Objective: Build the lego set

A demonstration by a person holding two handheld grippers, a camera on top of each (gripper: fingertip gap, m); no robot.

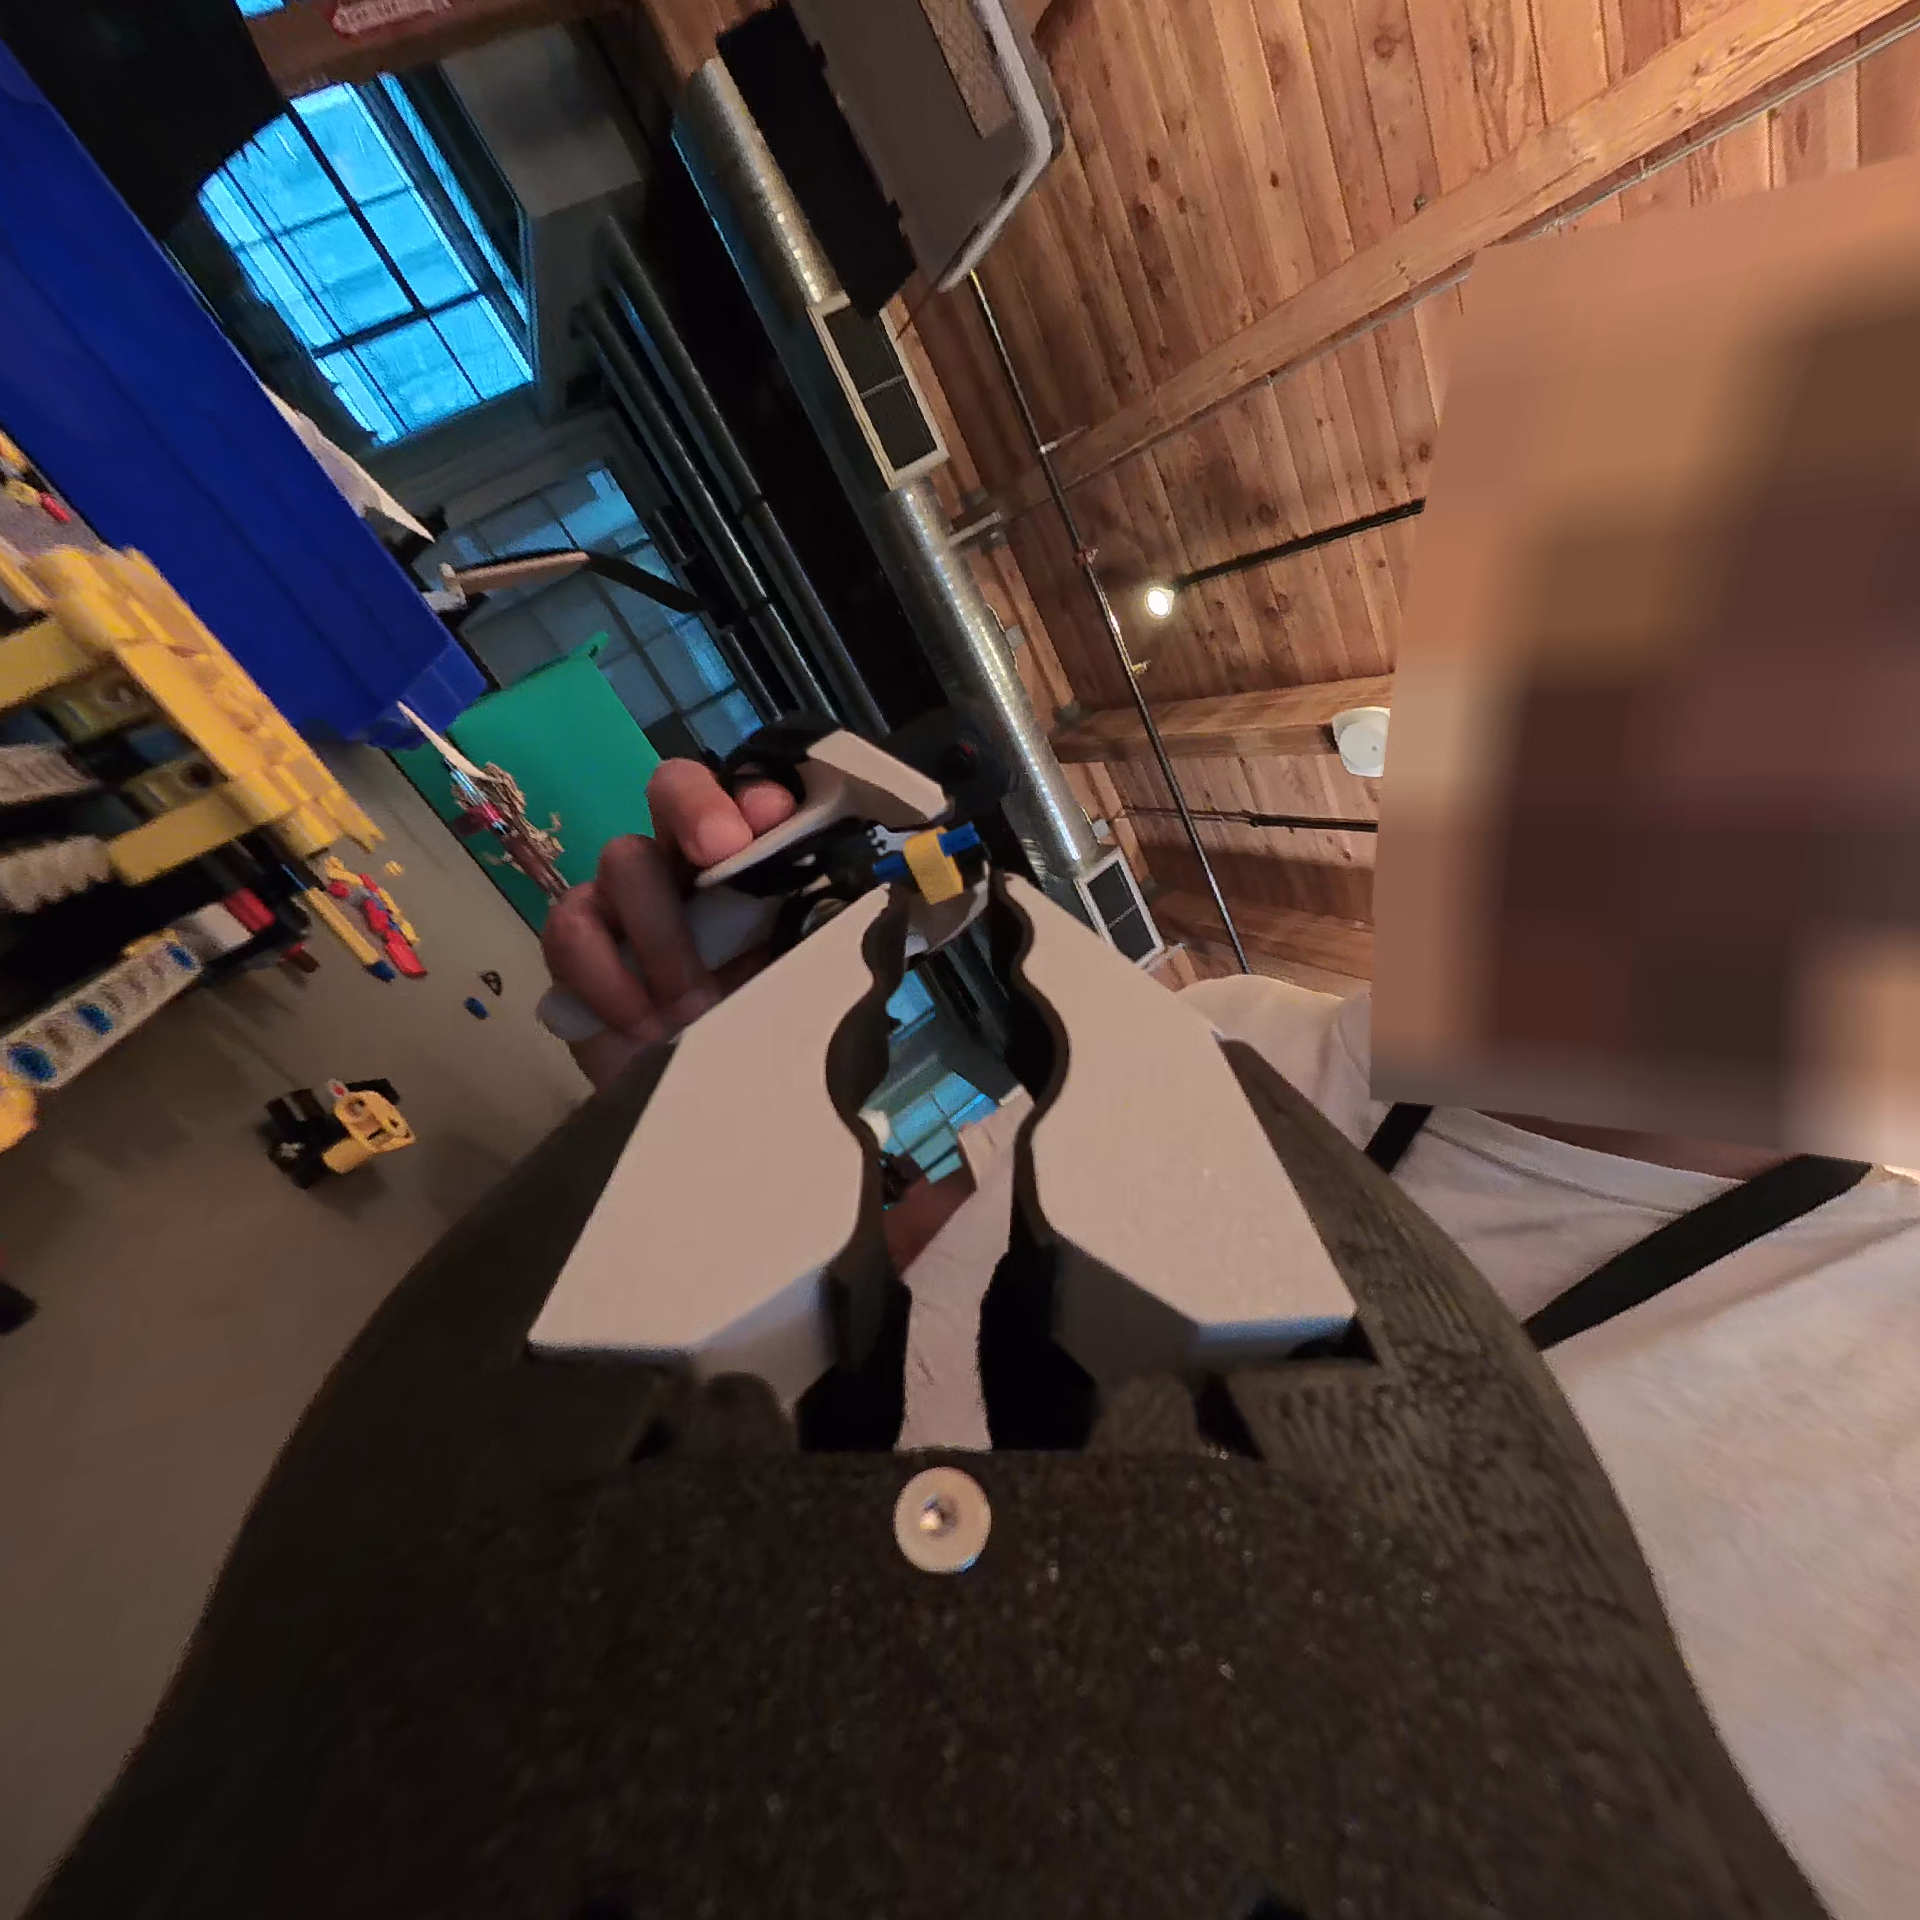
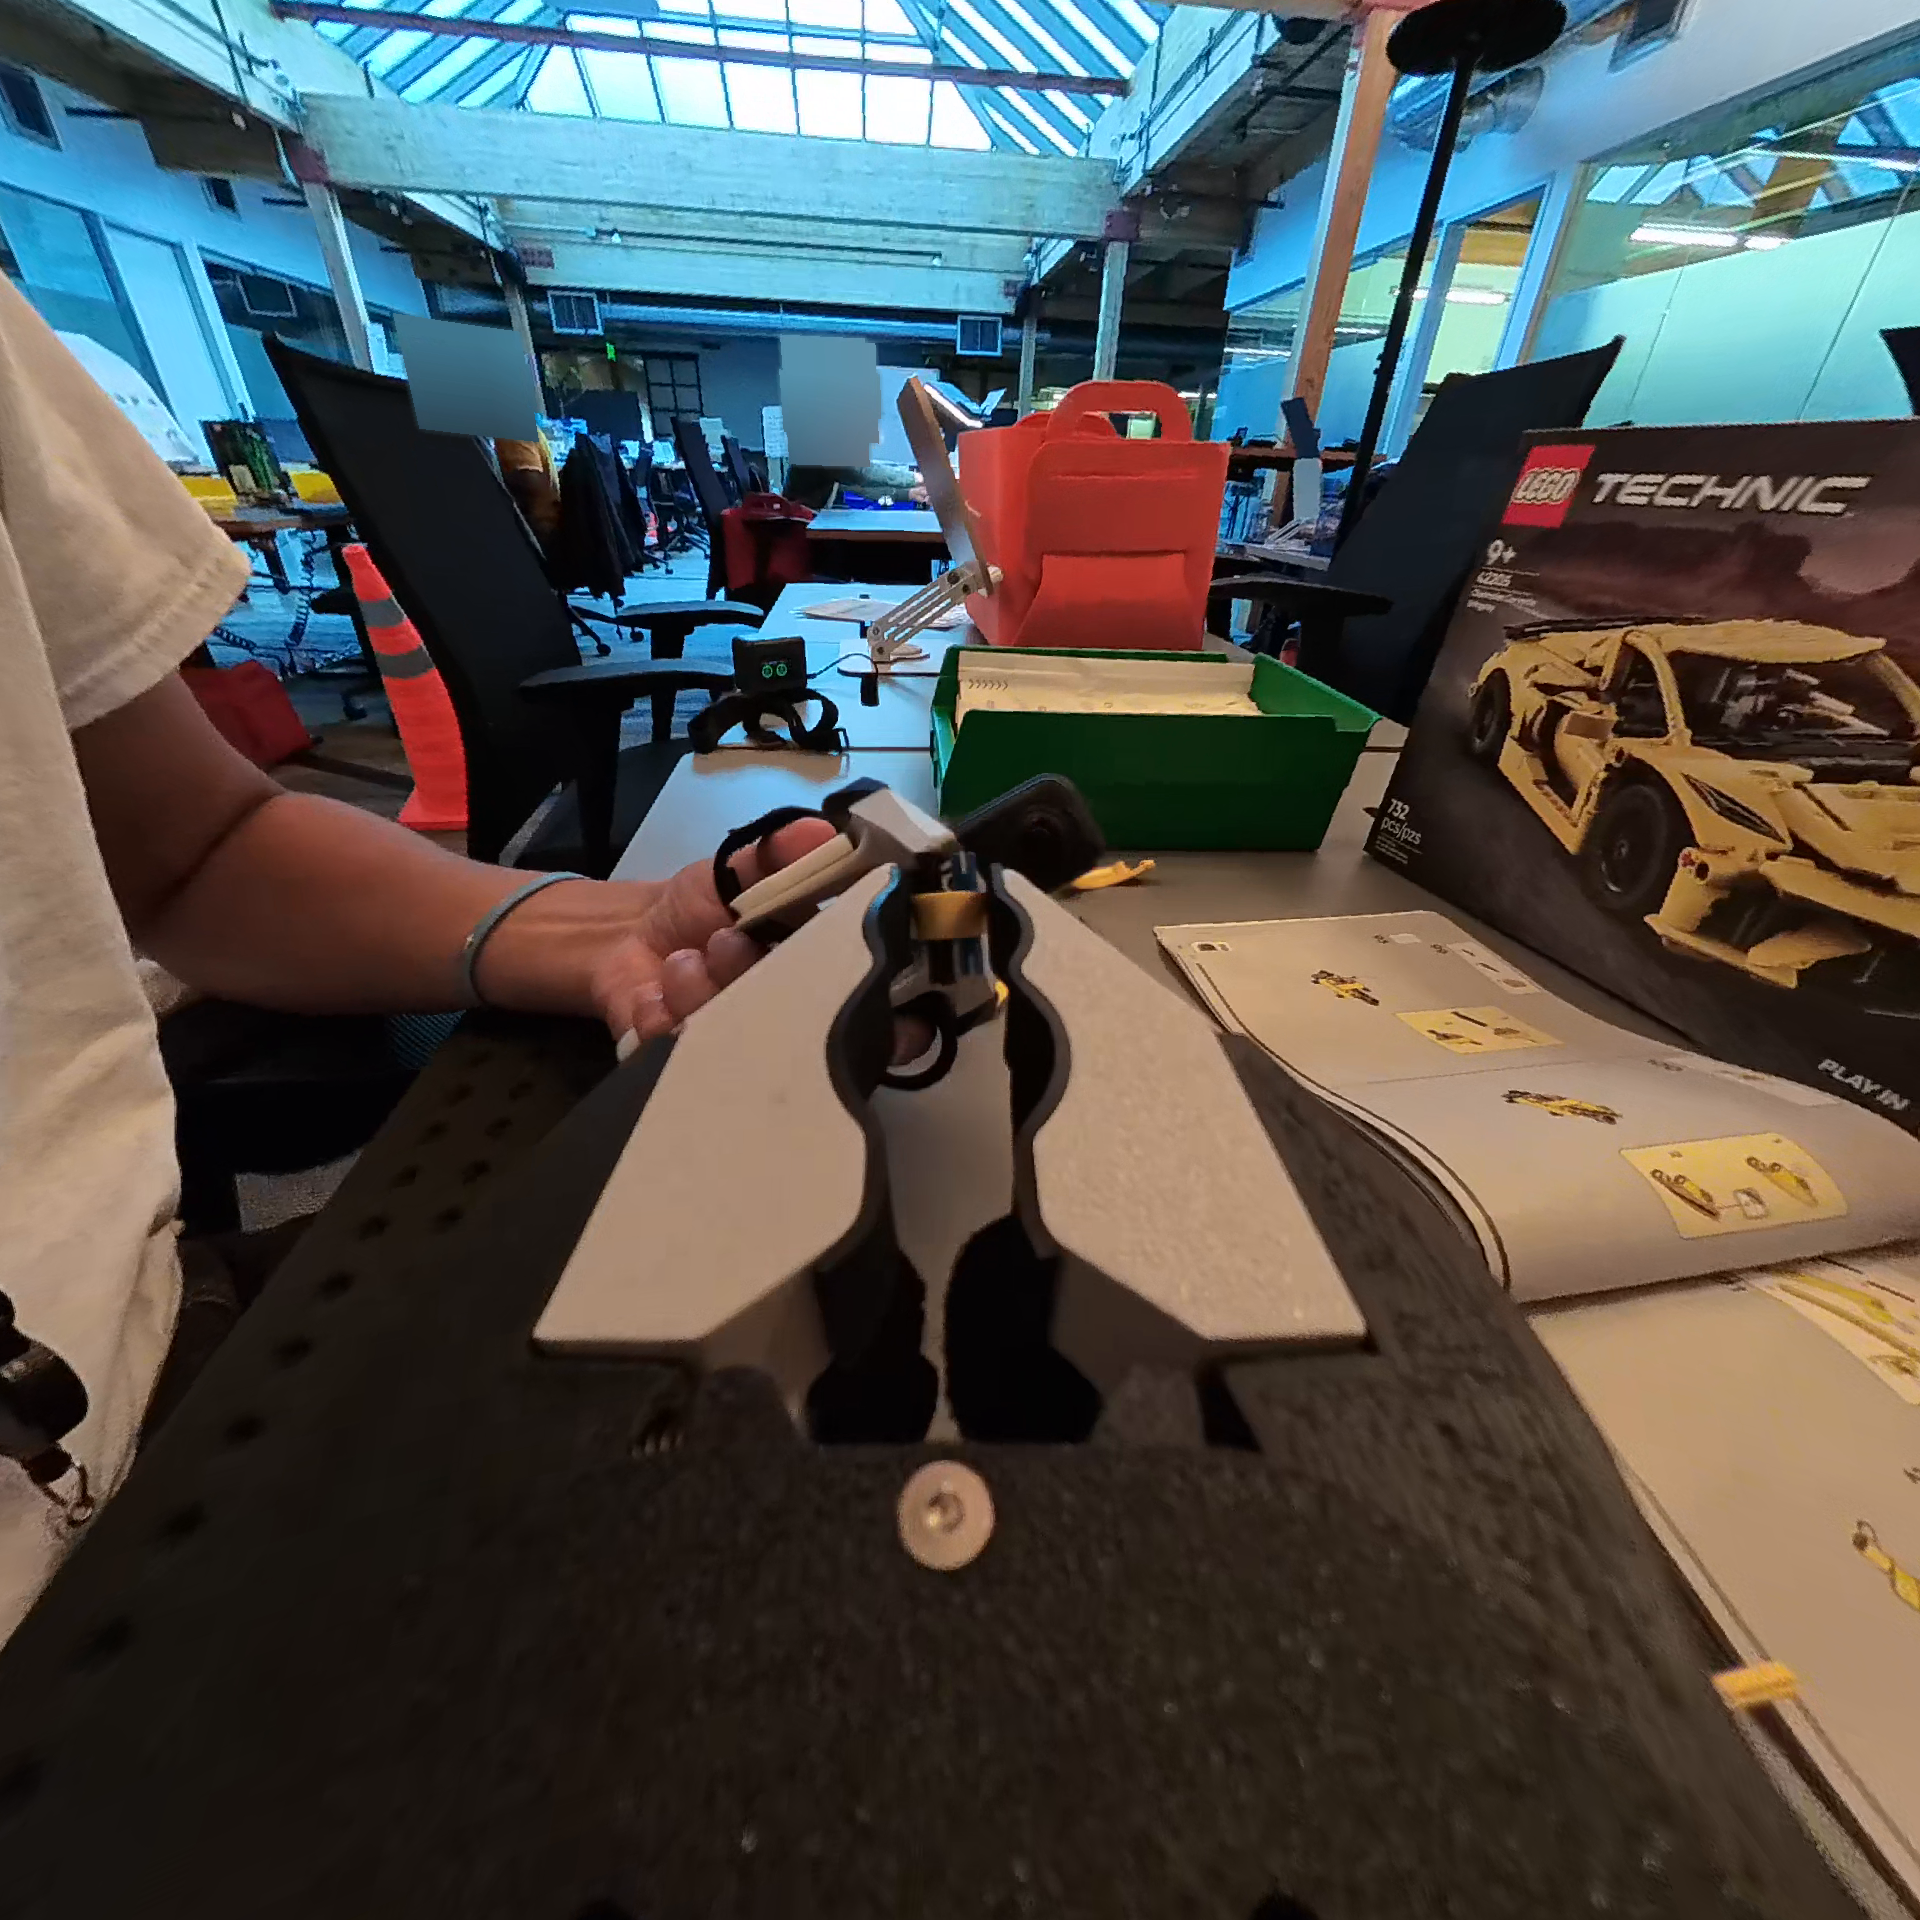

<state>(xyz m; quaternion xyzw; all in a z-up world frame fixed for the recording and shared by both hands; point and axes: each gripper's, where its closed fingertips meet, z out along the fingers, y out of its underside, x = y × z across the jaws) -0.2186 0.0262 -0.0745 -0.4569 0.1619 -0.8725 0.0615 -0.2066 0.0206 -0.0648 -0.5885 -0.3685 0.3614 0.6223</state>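
We hold the small yellow-and-blue assembly [image 2: 948, 920] pinched between both grippers' jaws above the bench [image 2: 1226, 904]; twisting could pop it apart

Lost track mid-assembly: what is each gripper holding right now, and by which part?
A small yellow, blue and black Lego sub-assembly sits between the right gripper fingertips, pinched about its yellow middle. The left gripper meets the same piece at its fingertips; its own grip cannot be told.

Cool skylight [image 2: 727, 94] daylight, dim wooden ceiling [image 1: 1299, 364], fisheye-warped edges, soft blur
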